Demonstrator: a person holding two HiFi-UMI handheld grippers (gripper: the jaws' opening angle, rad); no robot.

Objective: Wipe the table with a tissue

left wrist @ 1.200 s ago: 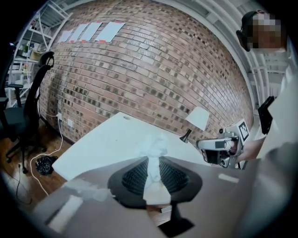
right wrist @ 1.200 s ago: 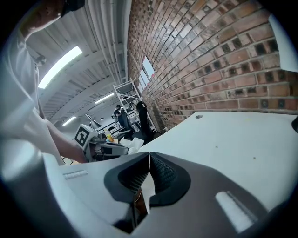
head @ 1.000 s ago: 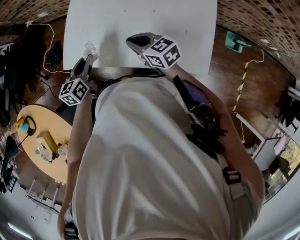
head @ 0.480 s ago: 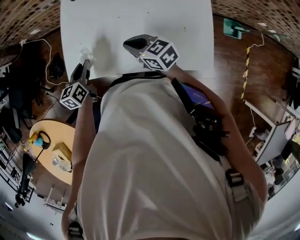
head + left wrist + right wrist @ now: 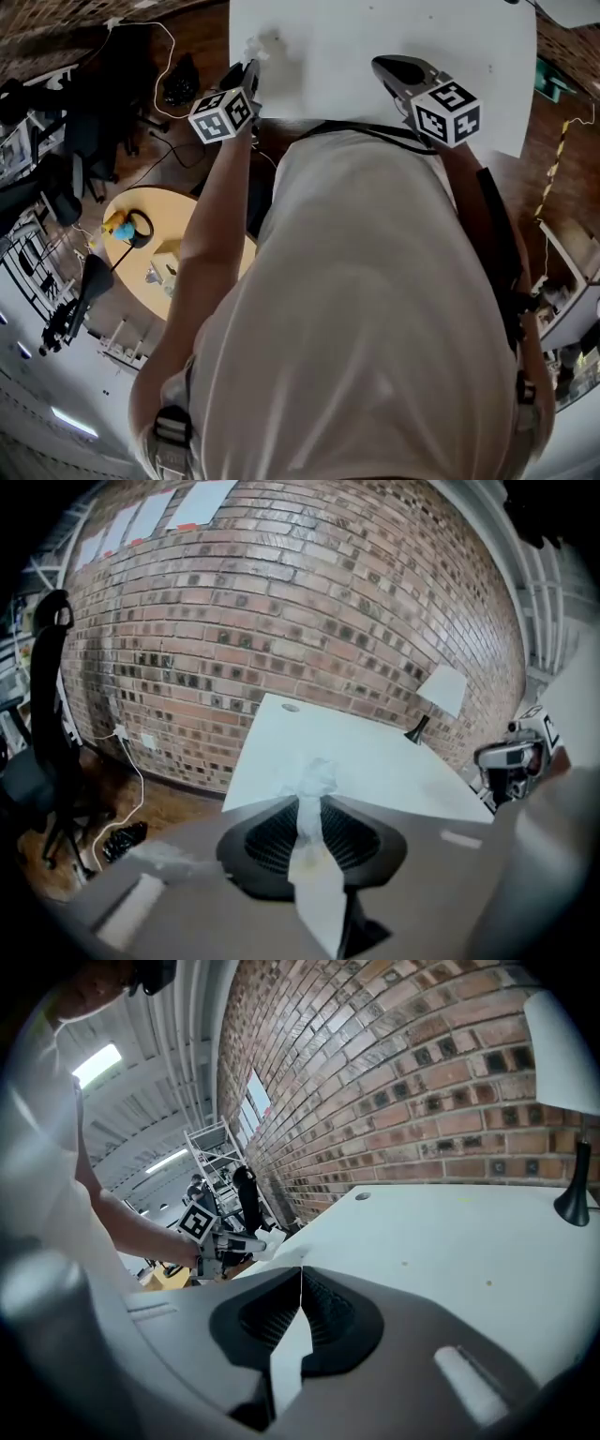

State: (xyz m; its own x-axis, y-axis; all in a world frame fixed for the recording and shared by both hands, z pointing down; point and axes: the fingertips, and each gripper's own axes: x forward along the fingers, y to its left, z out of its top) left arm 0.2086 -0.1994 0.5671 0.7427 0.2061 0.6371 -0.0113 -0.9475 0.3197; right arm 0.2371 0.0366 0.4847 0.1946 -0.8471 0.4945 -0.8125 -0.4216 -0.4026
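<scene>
left gripper (image 5: 249,75) is clamped on the tissue (image 5: 316,778) at the table (image 5: 356,37) edge, top of frame; right gripper (image 5: 300,1277), upper right, is closed on nothing

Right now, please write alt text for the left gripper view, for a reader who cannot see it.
The left hand-held gripper pinches a crumpled white tissue between its jaws, pointing toward a white table. A brick wall stands behind the table, and a black chair at the left.

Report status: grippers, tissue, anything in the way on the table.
Left gripper shut on tissue, at left edge of table. Right gripper shut, empty, over it. Desk lamp at far right corner.
</scene>
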